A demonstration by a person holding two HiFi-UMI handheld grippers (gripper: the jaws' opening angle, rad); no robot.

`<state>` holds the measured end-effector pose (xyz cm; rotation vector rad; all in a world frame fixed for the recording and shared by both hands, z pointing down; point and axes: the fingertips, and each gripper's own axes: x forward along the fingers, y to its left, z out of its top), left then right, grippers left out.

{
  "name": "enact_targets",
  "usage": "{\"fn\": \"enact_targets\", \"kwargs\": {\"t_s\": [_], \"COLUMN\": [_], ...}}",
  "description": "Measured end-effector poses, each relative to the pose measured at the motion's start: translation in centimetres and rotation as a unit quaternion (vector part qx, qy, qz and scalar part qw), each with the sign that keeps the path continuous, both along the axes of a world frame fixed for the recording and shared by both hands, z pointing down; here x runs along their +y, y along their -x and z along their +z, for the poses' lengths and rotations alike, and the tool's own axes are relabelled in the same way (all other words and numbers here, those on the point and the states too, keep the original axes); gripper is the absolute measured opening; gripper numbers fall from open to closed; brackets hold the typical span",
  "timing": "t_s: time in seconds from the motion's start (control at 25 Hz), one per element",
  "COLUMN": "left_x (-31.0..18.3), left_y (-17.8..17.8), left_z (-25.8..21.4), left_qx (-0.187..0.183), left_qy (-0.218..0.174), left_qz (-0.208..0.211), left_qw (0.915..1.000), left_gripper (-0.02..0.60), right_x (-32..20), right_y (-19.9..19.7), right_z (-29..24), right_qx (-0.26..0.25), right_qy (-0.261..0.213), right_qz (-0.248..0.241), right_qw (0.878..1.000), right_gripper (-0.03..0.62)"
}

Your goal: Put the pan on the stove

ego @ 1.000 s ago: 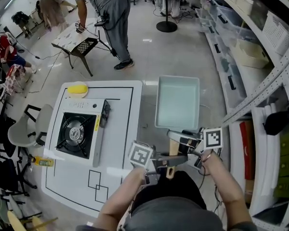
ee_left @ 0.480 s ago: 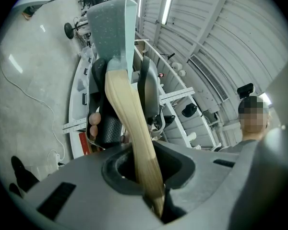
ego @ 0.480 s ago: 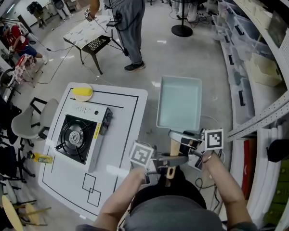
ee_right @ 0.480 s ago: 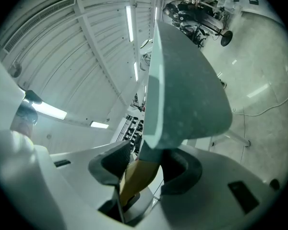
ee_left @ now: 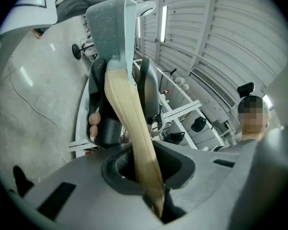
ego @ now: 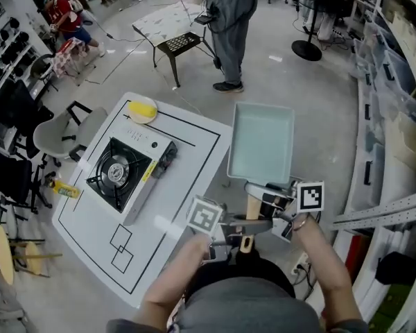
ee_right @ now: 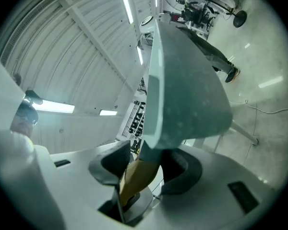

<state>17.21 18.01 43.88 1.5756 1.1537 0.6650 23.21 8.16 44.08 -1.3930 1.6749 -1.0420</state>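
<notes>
Pan [ego: 260, 143] now nearer table [ego: 194, 159], clear of stove [ego: 121, 177] — left gripper [ego: 243, 237], right gripper [ego: 262, 198] both clamped on its handle [ego: 250, 212]

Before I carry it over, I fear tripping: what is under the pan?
Grey floor shows around the pan, which hangs right of the white table, not over it. The patch directly beneath is covered by the pan.

Glossy grey floor [ego: 319, 96], some glare patches. White tabletop [ego: 83, 227] with black line markings at left. Grey stool [ego: 55, 134] just beside it. Small folding table [ego: 168, 25] with a patterned top further back, a person [ego: 229, 12] standing next to it. Shelving racks [ego: 395, 75] with bins along the right wall. Black round stand base [ego: 306, 49] near them. Ribbed white ceiling [ee_right: 86, 42], tube lights [ee_right: 126, 4] on.
</notes>
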Motion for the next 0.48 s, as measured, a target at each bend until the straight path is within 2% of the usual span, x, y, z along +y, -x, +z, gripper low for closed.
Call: {"fn": "enact_targets", "kwargs": {"t_s": [0.24, 0.48], "left_x": [-2.7, -6.7], "left_y": [-0.9, -0.4], "left_z": [0.0, -0.1], "left_qx": [-0.004, -0.004], "left_qy": [-0.012, -0.013], "left_qz": [-0.090, -0.205], "left_qw": [0.9958, 0.9786], "left_gripper": [0.048, 0.048], "right_x": [-3.5, -8.3], "right_y": [0.8, 4.0], "right_z": [-0.6, -0.5], "right_qx": [0.003, -0.002], "right_qy": [-0.004, -0.012], "right_qz": [-0.088, -0.203], "right_qw": [0.996, 0.979], "right_gripper": [0.182, 0.183]}}
